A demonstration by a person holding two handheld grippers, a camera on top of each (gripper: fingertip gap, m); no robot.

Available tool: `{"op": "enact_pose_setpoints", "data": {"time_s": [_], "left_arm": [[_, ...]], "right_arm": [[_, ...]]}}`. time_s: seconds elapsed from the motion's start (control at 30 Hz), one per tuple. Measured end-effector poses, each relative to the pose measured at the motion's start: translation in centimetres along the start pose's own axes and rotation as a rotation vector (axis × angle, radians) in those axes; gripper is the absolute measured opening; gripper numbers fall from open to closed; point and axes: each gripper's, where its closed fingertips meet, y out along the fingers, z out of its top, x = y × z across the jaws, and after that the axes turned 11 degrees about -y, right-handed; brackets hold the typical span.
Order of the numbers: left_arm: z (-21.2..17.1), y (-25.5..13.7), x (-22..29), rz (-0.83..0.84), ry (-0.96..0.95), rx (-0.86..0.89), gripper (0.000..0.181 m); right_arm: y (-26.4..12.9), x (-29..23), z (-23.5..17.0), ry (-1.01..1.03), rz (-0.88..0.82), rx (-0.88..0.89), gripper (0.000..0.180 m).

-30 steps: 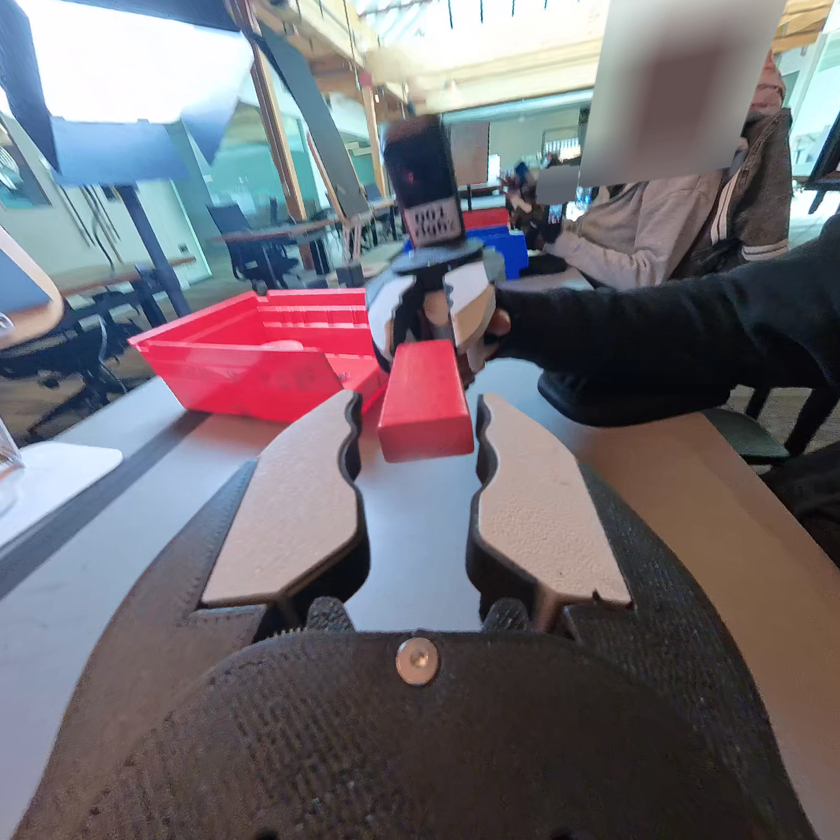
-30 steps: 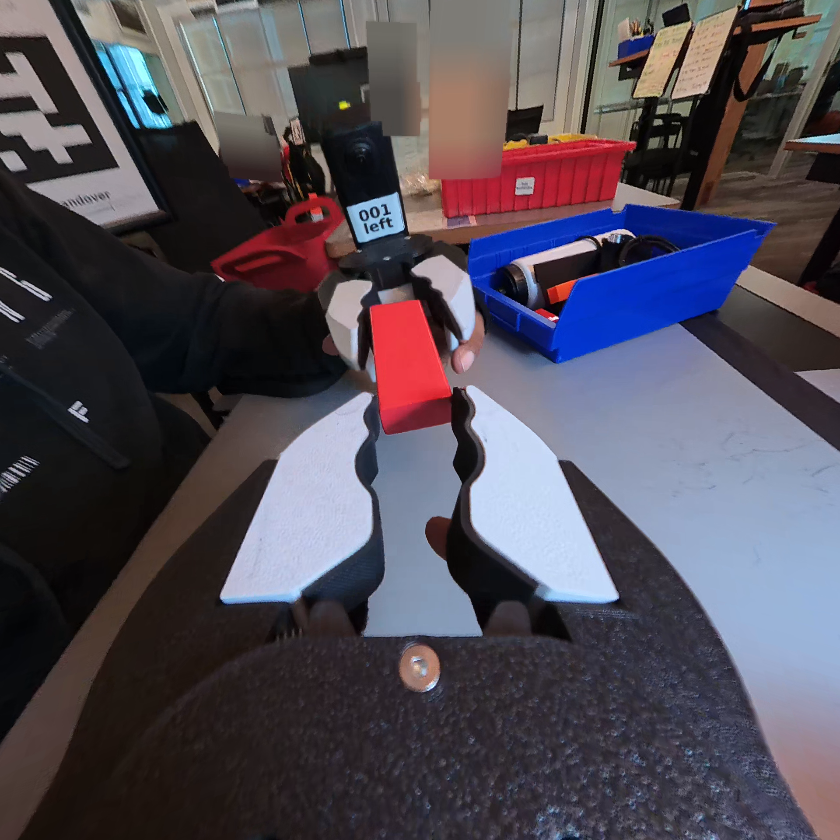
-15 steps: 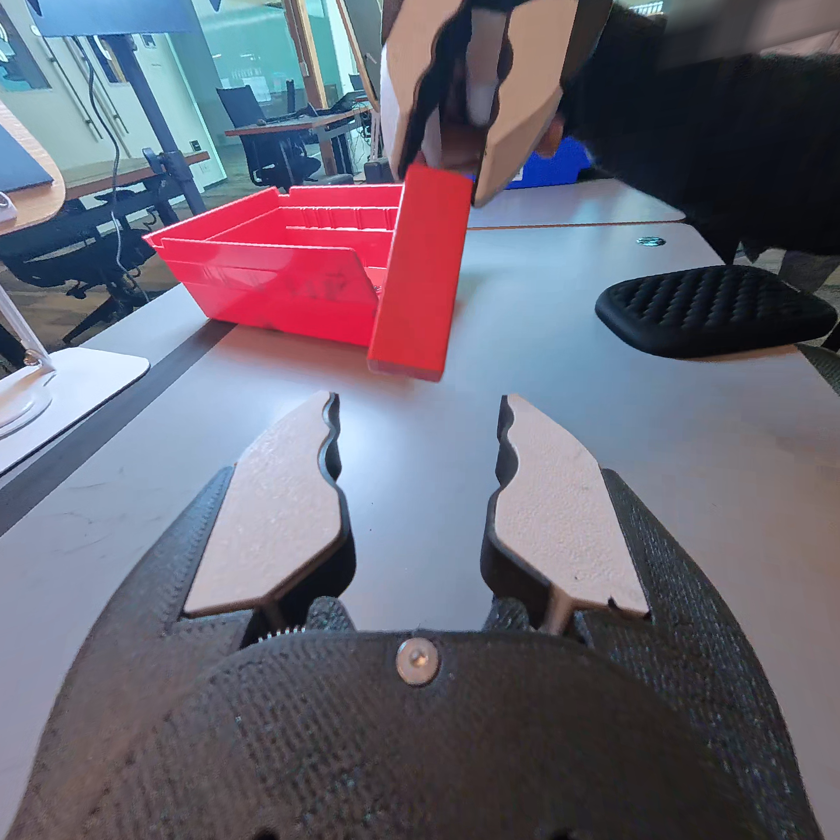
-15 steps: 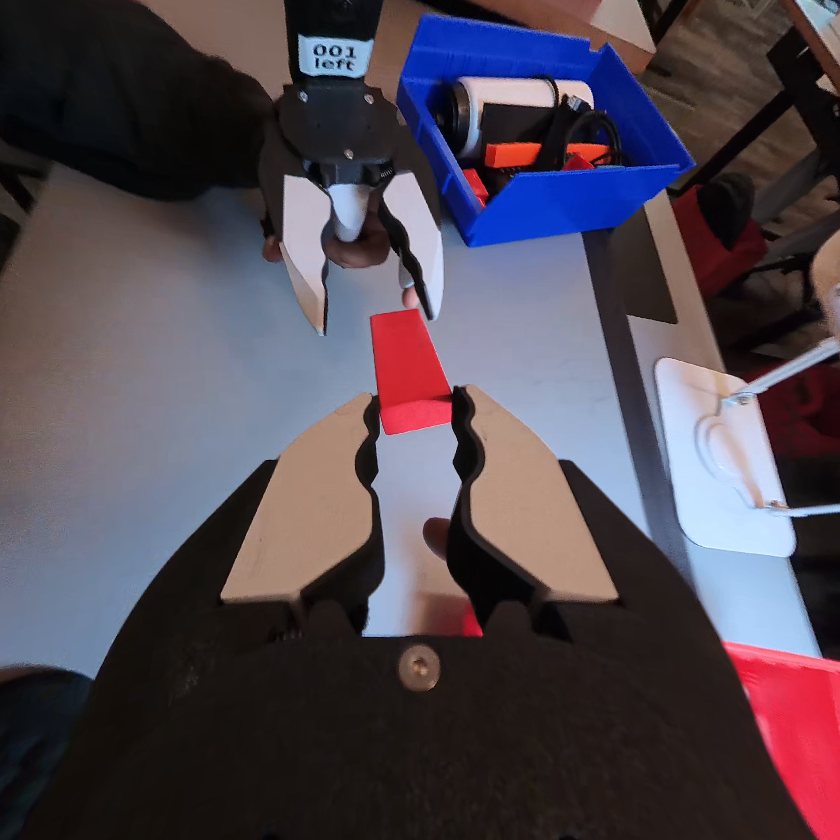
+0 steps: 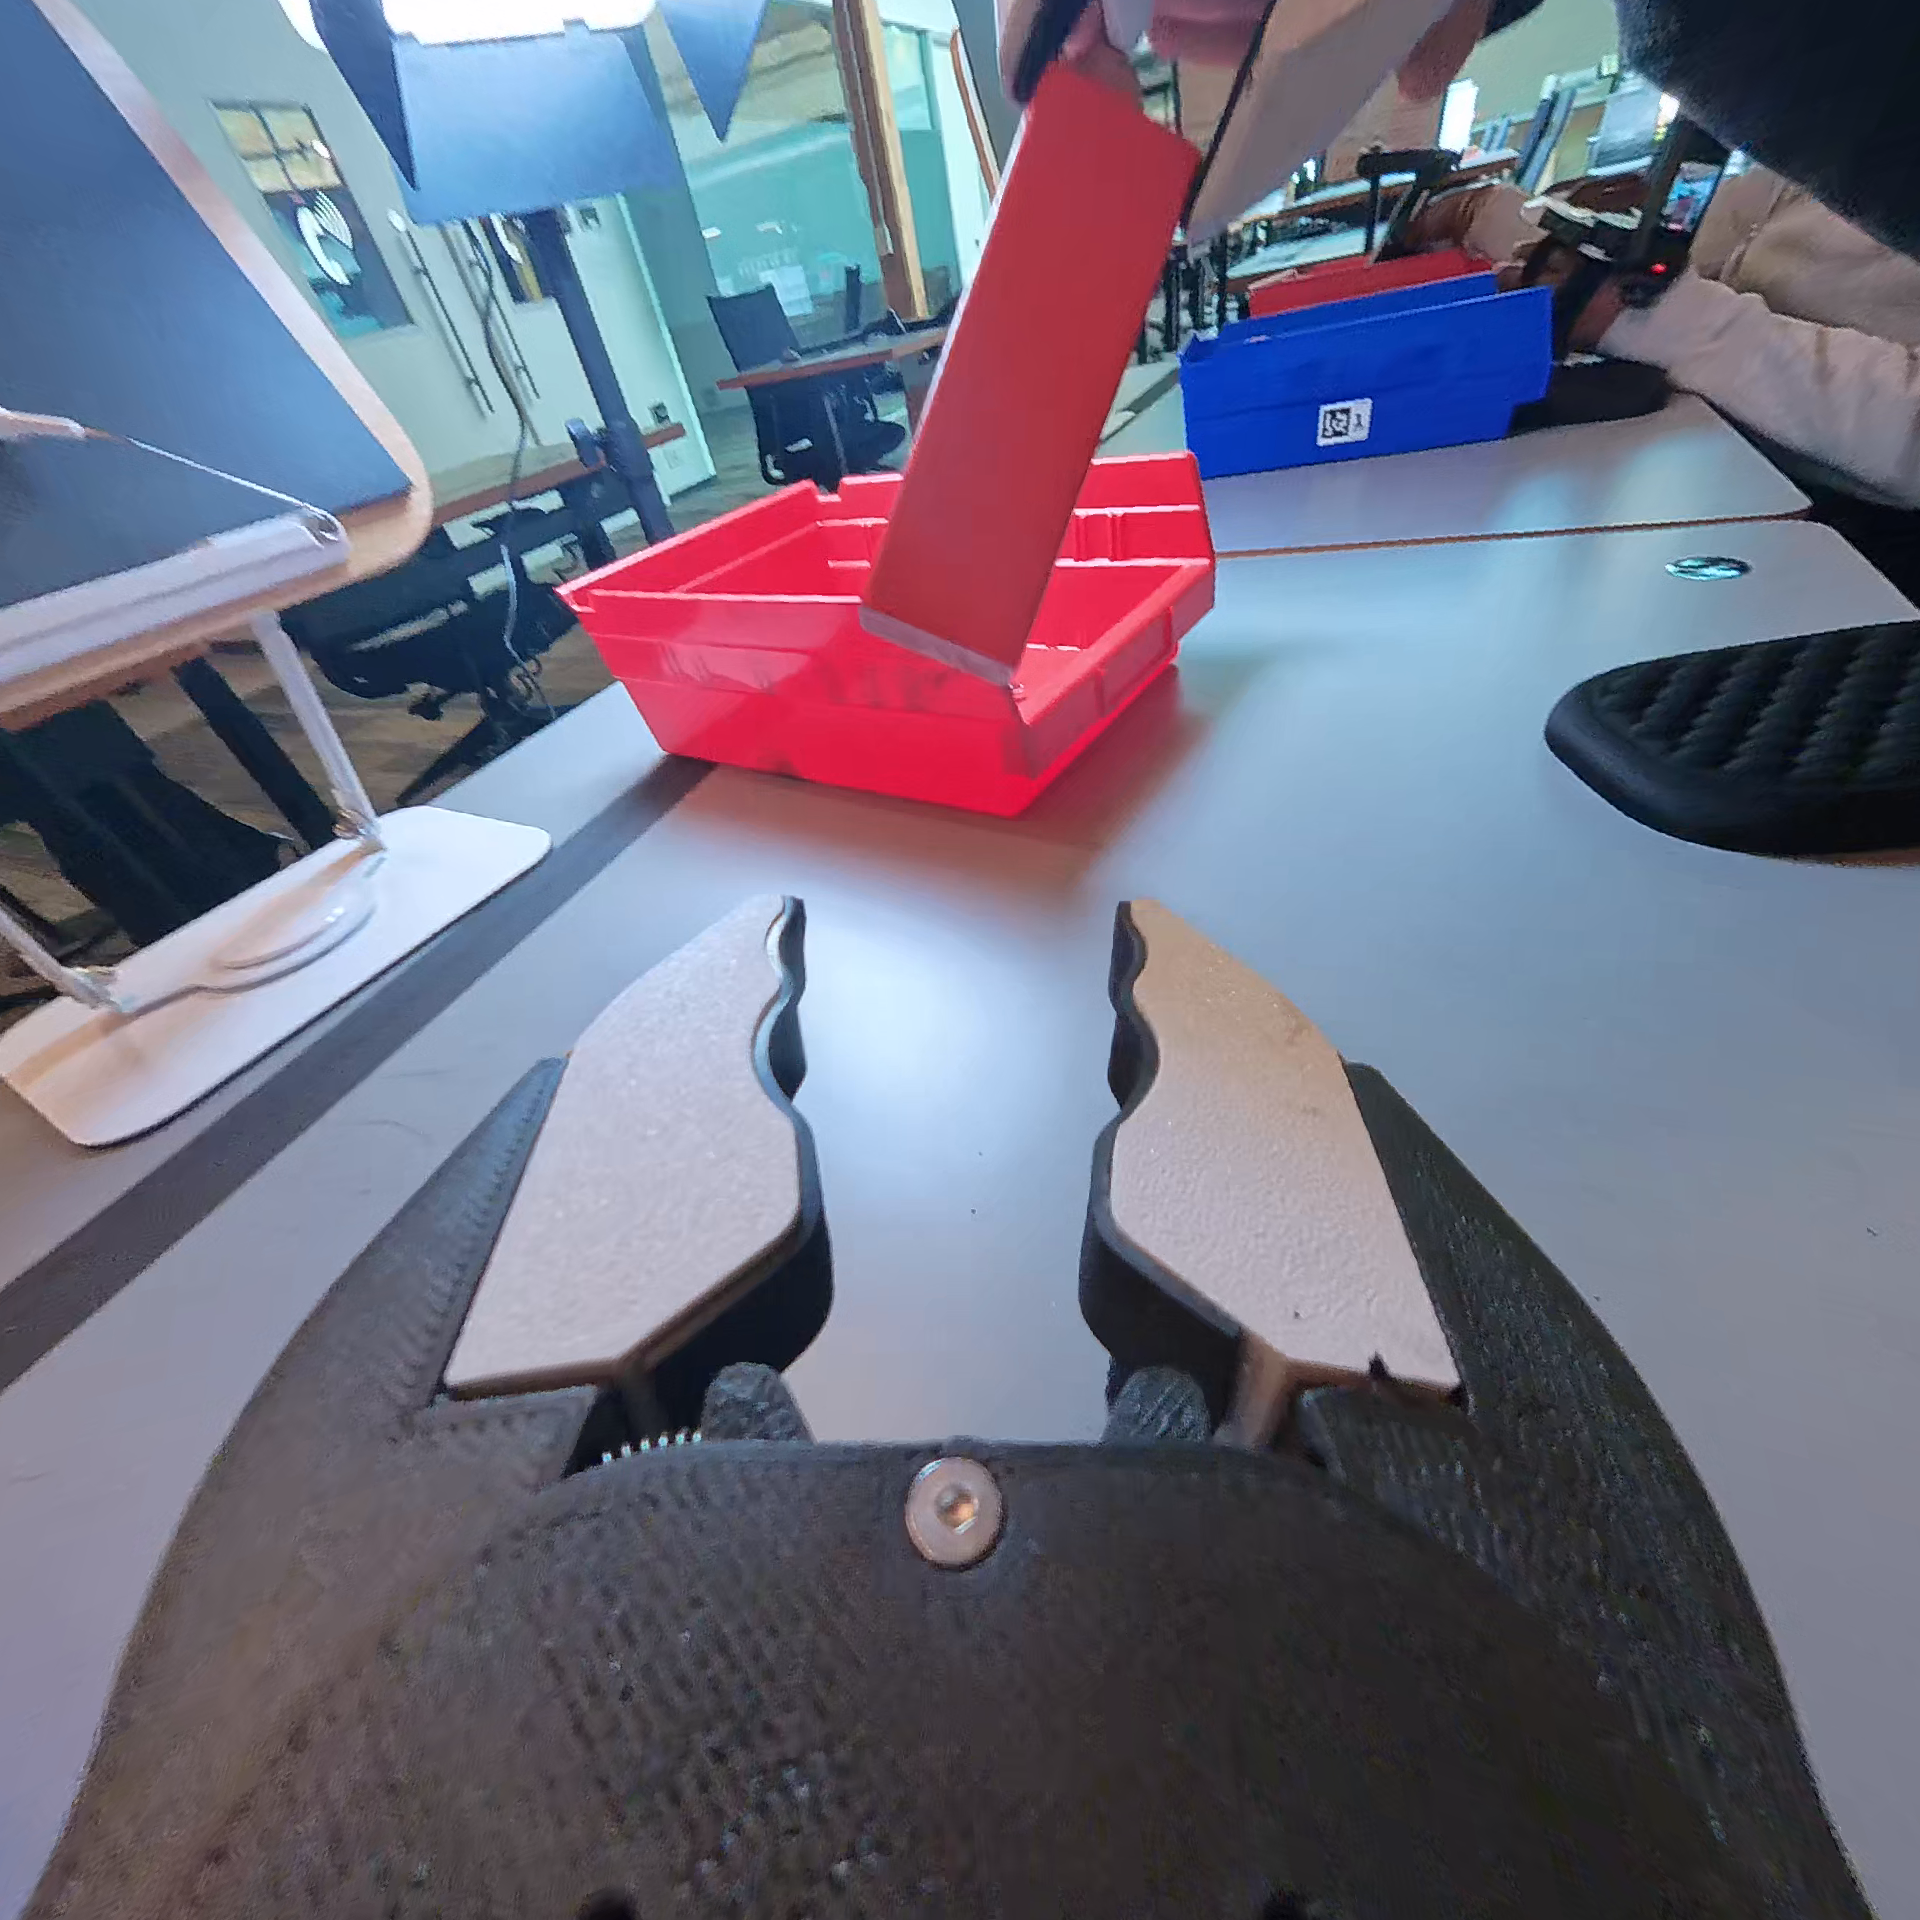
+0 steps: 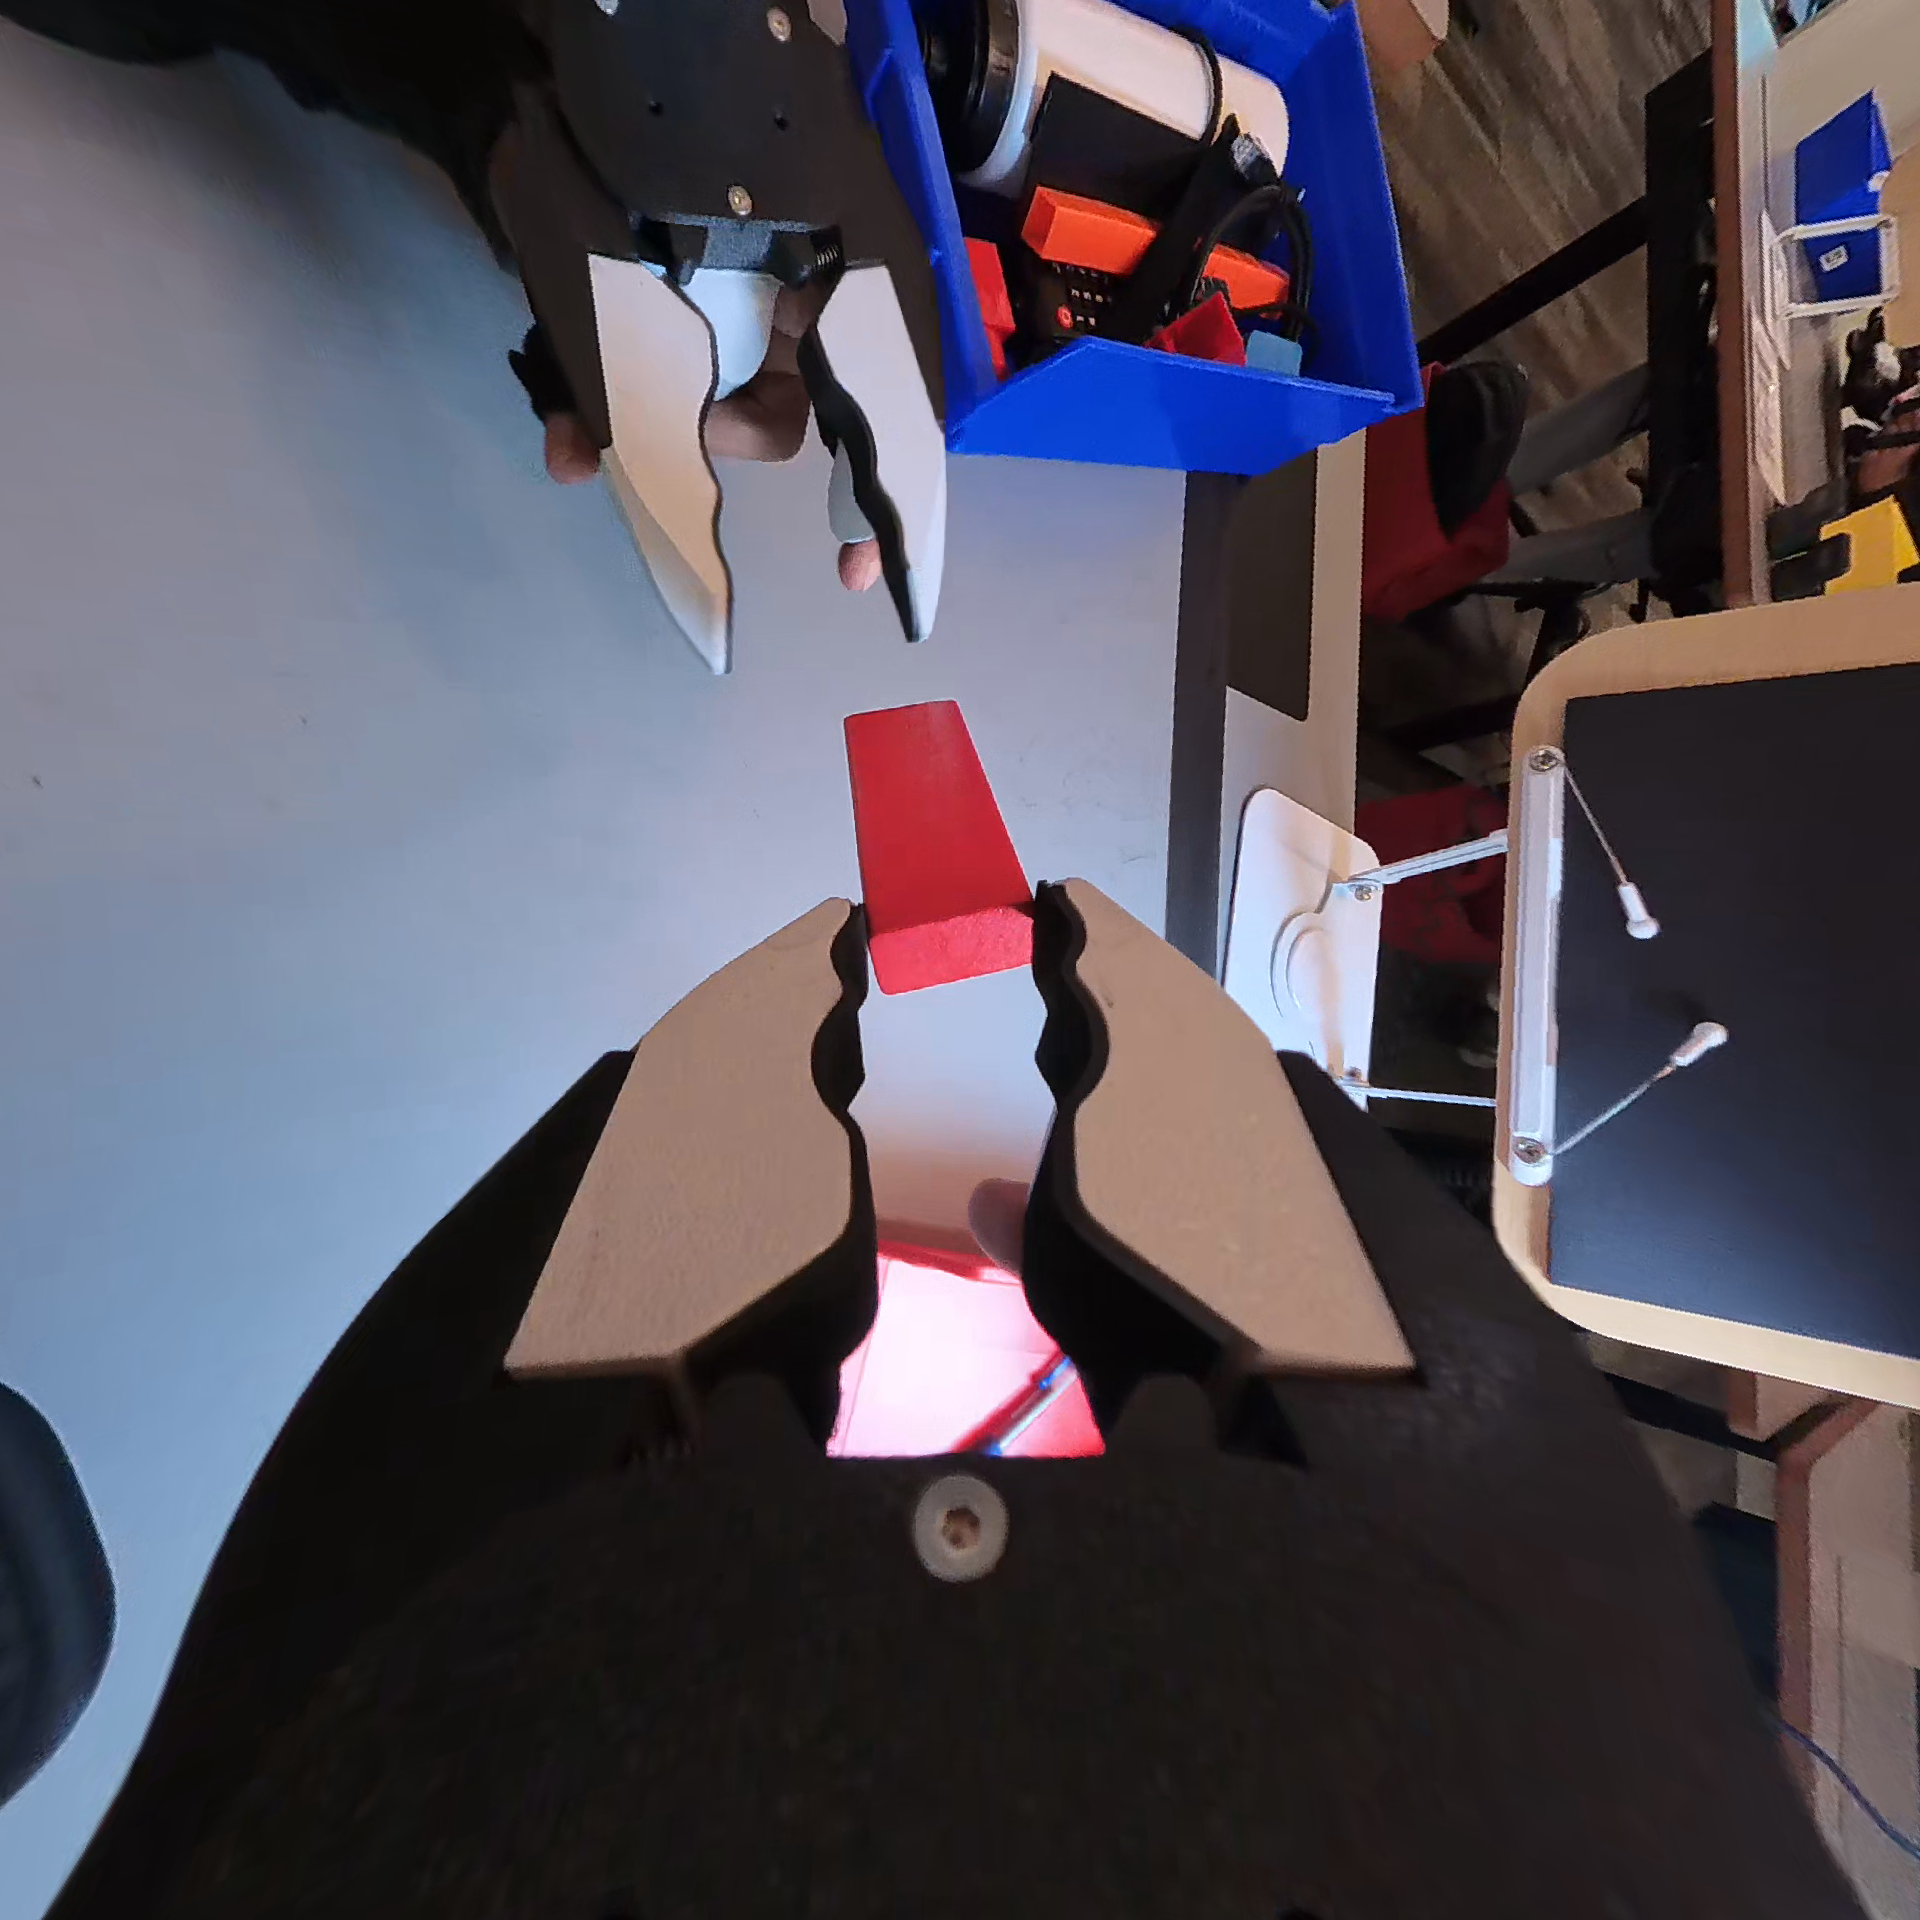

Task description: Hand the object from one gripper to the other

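As it looks stiff, light and smooth, the long flat red wooden block [image 6: 930,831] is being clamped across its narrow end by the right gripper [image 6: 948,914] above the grey table [image 6: 312,831], while the left gripper [image 5: 956,997] is being held spread and empty.

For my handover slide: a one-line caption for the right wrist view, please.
Right gripper shut on a red block above the grey table, open left gripper opposite, blue bin behind.

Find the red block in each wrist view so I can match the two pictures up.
Left wrist view: the red block hangs tilted at top centre, in front of the red bin, gripped from above by the right claw.
Right wrist view: the block sits at centre, pinched between that claw's fingertips.
Shared landmark: the white stand base at the table edge.
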Motion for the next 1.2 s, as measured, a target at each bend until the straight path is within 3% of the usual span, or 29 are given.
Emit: {"op": "enact_pose_setpoints", "data": {"time_s": [0.23,0.6,0.87,1.2], "left_arm": [[2.0,-0.7,1.0,-0.021,0.036,0.084,0.043],[2.8,-1.0,3.0,-0.18,-0.069,0.115,0.042],[2.8,-1.0,3.2,-0.207,-0.122,0.116,0.037],[2.0,-0.6,3.6,-0.234,-0.129,0.069,0.04]], "right_arm": [[1.8,-2.0,0.1,0.192,0.014,0.226,0.031],[2.2,-3.7,-0.6,0.552,0.076,0.657,0.031],[2.5,-4.0,-0.7,0.628,0.078,0.769,0.031],[2.9,-4.0,-0.8,0.641,0.08,0.783,0.031]]}}
